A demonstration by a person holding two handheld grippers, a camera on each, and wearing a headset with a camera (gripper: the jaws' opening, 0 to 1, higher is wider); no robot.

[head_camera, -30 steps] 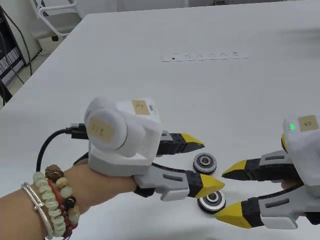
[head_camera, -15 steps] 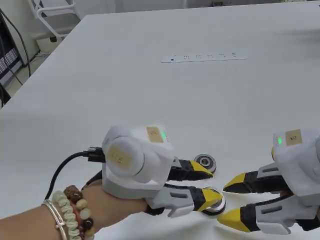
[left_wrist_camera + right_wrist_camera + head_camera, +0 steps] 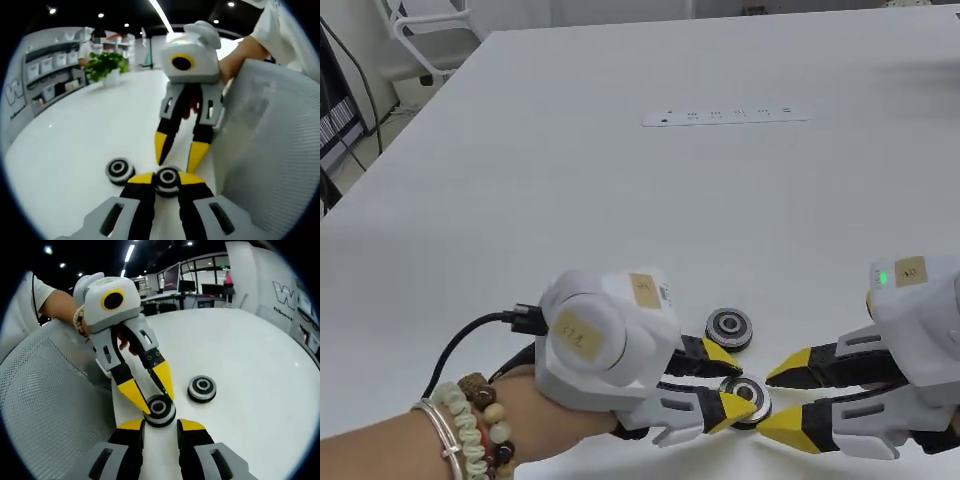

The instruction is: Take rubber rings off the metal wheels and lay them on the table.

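Left fingers: clamped on the near wheel, one yellow tip touching it on each side.
Right fingers: apart, holding nothing; tips sit just short of the near wheel.
Left gripper: low over the table, jaws pointing toward the right gripper.
Right gripper: faces the left one head-on, tips nearly meeting across the near wheel. In the left gripper view its two yellow tips come down just behind that wheel.
Near wheel: lies flat on the table, between the two sets of tips, at the person's edge of the table.
Far wheel: also flat on the table, just beyond the near one, not touching it and clear of both grippers.
Black ring: seated round the rim of the near wheel; the far wheel has the same dark band.
Hub: bright metal centre shows on both wheels.
Socket strip: set flush in the table, well beyond the wheels.
Cable: black, runs from the back of the left gripper over the wrist.
Bracelets: beads and bangles on the left wrist.
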